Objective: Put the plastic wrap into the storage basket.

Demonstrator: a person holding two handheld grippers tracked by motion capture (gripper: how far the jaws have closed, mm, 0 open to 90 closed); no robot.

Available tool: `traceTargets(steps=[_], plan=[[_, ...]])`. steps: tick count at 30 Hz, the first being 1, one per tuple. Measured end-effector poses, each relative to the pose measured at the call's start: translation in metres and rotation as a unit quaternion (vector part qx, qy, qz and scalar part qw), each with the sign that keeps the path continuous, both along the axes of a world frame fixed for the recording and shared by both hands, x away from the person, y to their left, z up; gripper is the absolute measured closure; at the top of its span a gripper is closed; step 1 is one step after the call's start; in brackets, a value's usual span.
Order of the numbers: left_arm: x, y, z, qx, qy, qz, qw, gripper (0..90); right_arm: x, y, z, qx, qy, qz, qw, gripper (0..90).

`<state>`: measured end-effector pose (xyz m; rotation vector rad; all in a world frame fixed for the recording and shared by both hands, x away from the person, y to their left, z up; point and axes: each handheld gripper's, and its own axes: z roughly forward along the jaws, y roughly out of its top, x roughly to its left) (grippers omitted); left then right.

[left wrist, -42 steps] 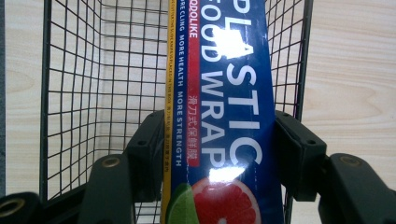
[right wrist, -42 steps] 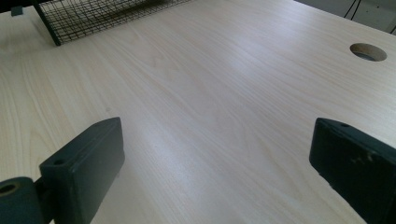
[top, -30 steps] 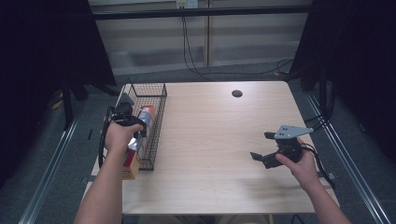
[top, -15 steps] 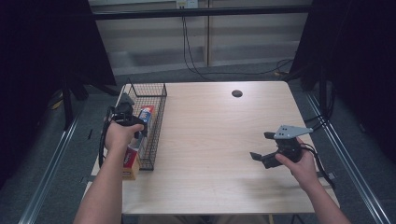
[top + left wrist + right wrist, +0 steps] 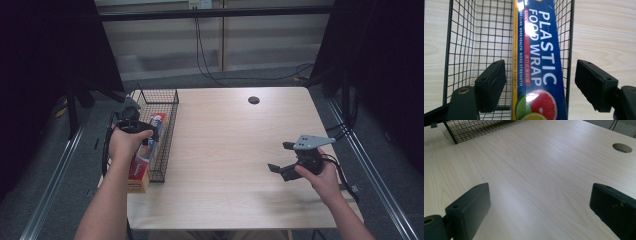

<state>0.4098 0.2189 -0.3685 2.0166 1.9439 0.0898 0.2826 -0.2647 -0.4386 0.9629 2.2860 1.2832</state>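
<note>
Over the wire basket (image 5: 165, 100), our left gripper (image 5: 540, 82) has just been opening its jaws, releasing the plastic wrap box (image 5: 537, 62) between them; our right gripper (image 5: 540, 207) hovers unclenched, holding nothing.

light wooden table (image 5: 235, 150), round cable hole (image 5: 254, 100) near its far edge, black cables (image 5: 205, 55) on floor behind

The basket (image 5: 161, 131) stands at the table's (image 5: 230, 150) left edge. The box (image 5: 145, 150) lies in the basket. The hole (image 5: 254, 100) lies right of the basket, well apart.
</note>
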Motion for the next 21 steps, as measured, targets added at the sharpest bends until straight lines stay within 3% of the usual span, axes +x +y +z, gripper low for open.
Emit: traceTargets(steps=[7, 9, 18, 21], plan=[[-0.002, -0.005, 0.011, -0.014, -0.011, -0.002, 0.9998, 22.7, -0.001, -0.001, 0.001, 0.001, -0.001, -0.002, 1.0, 3.1], [-0.003, -0.006, 0.013, -0.013, -0.014, -0.017, 0.9997, 21.6, 0.0, -0.001, 0.001, 0.0, -0.001, -0.003, 1.0, 3.1], [-0.007, -0.008, 0.022, -0.03, -0.028, -0.02, 0.999, 20.1, -0.001, -0.001, 0.001, 0.001, 0.0, -0.002, 1.0, 3.1], [-0.009, -0.009, 0.025, -0.029, -0.03, -0.033, 0.9986, 19.9, -0.001, 0.0, 0.001, 0.0, 0.0, -0.003, 1.0, 3.1]])
